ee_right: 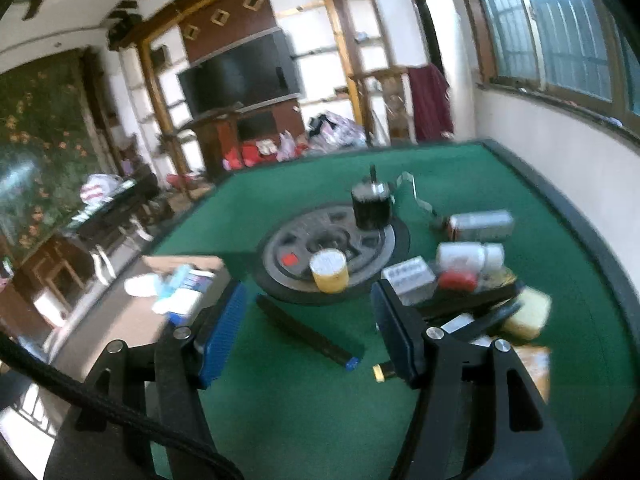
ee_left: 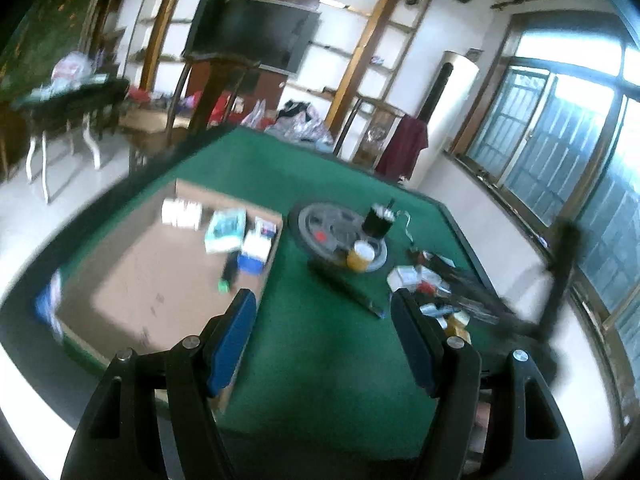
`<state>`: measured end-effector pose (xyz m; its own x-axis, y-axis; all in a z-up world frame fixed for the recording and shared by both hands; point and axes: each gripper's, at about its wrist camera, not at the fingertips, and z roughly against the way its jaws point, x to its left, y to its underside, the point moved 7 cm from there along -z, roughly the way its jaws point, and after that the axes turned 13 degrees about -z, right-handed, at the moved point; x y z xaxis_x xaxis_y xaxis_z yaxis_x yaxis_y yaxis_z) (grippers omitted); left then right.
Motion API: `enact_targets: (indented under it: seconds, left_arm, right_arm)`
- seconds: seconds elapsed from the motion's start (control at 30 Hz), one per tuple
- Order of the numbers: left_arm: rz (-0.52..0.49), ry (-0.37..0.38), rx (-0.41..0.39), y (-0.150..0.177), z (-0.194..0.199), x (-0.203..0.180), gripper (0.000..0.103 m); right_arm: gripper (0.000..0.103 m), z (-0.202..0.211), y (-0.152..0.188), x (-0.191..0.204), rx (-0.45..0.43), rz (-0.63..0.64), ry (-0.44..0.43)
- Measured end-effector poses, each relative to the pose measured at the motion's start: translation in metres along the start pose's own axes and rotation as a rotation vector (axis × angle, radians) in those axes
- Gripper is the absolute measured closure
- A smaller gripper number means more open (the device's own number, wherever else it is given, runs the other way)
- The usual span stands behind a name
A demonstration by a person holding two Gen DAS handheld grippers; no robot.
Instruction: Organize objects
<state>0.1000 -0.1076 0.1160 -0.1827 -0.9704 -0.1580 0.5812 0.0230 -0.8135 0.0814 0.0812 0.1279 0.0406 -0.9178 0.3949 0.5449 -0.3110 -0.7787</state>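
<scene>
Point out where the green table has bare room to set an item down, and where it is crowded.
Free: the near half of the cardboard tray, below its row of small boxes, and the green felt between the tray and the long black bar. Also free is the far felt behind the round centre plate. Crowded: the bottle and box pile right of the plate.

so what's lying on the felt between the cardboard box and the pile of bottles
A long dark bar with a blue end lies there alone on the green felt, clearest in the right wrist view.

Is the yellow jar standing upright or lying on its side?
Upright. The yellow jar stands on the round grey disc with its white lid facing up; the left wrist view shows the same.
</scene>
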Motion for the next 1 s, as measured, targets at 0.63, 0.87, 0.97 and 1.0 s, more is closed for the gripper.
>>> enact_targets:
  seconds: [0.63,0.87,0.97,1.0]
  left_arm:
    - [-0.239,0.069,0.087,-0.068,-0.094,-0.052,0.019]
    - [-0.197,0.016,0.186,-0.034,-0.177,-0.042,0.019]
    - [-0.244,-0.005,0.198,-0.03,-0.201,-0.048,0.019]
    - [-0.25,-0.01,0.207,-0.029,-0.208,-0.048,0.019]
  right_arm:
    - [0.01,0.135,-0.183,0.011,-0.091,0.029,-0.069]
    - [0.01,-0.014,-0.085,-0.09,-0.037,-0.082,0.099]
    - [0.01,-0.062,-0.062,-0.119,0.0,-0.136,0.122]
    - [0.01,-0.076,-0.057,-0.126,0.016,-0.157,0.123]
